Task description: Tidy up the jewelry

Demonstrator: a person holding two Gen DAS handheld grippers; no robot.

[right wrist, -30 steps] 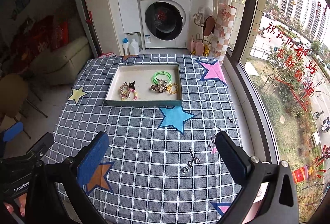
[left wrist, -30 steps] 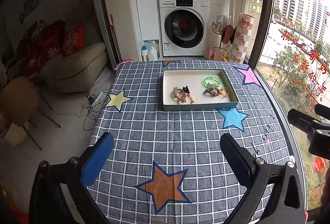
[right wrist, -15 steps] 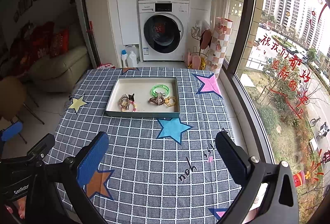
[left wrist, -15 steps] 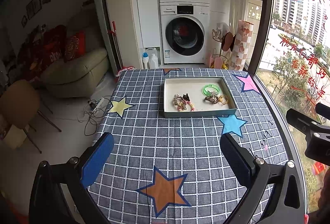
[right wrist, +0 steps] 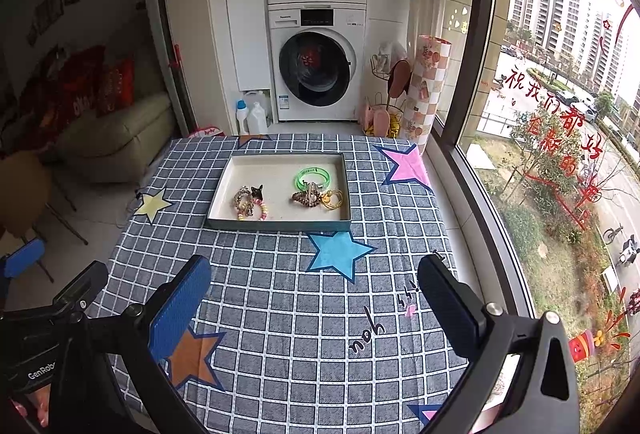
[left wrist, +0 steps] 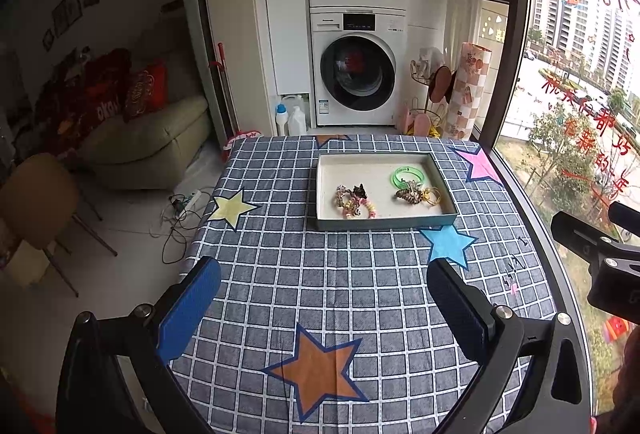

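A shallow grey tray (left wrist: 384, 223) (right wrist: 280, 224) sits on the far half of the table. Inside it lie a green bangle (left wrist: 407, 176) (right wrist: 313, 178), a brown and yellow tangle of jewelry (left wrist: 418, 194) (right wrist: 318, 197), and a beaded bracelet cluster with a dark piece (left wrist: 355, 201) (right wrist: 250, 203). My left gripper (left wrist: 323, 298) hovers open over the near half of the table, well short of the tray. My right gripper (right wrist: 314, 292) is open too, near the front edge and to the right of the left one. Nothing is between either pair of fingers.
The table wears a grey checked cloth (left wrist: 320, 274) with coloured stars. Its right edge runs along a window (right wrist: 560, 114). Stacked washing machines (left wrist: 356, 74) stand beyond the far edge. A sofa (left wrist: 152, 138) and a chair (left wrist: 36, 202) stand left, with cables on the floor.
Both grippers have pulled back and tilted up, so the tray sits lower and smaller in view and more of the room shows. The jewelry has not moved.
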